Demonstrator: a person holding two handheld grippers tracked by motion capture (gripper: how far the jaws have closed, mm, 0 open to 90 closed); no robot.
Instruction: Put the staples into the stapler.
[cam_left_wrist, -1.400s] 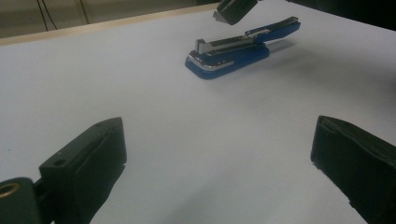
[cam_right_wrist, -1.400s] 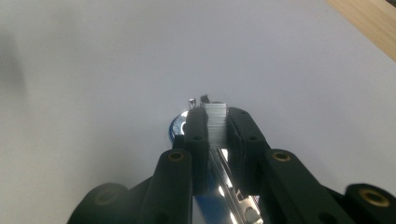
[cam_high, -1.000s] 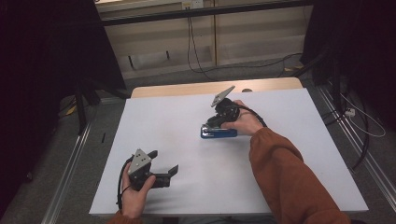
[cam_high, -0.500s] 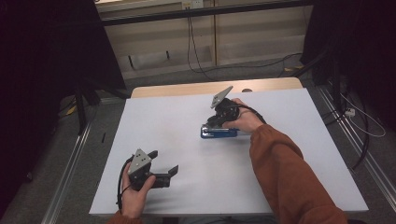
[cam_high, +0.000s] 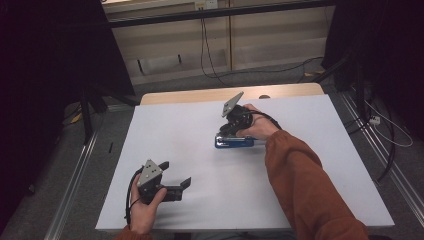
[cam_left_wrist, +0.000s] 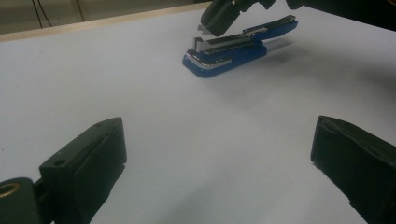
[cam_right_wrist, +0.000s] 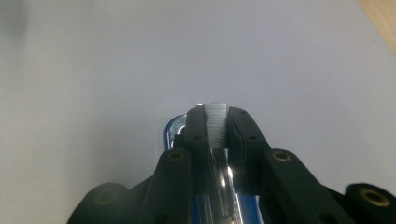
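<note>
A blue stapler (cam_high: 235, 142) lies on the white table (cam_high: 175, 130), right of centre. My right gripper (cam_high: 226, 131) points down at the stapler's left end. In the right gripper view the right gripper (cam_right_wrist: 215, 115) is shut on a silvery ridged strip of staples (cam_right_wrist: 216, 128), with the blue stapler (cam_right_wrist: 171, 130) just beneath. The left gripper view shows the stapler (cam_left_wrist: 233, 46) with the strip of staples (cam_left_wrist: 201, 31) held at its front end. My left gripper (cam_high: 175, 173) rests near the front left of the table. Its jaws (cam_left_wrist: 219, 158) stand wide open around nothing.
The table's wooden far edge (cam_high: 200, 95) shows beyond the white sheet. Cables (cam_high: 385, 135) trail on the floor to the right. Dark curtains hang at both sides. An orange sleeve (cam_high: 310, 185) crosses the right front of the table.
</note>
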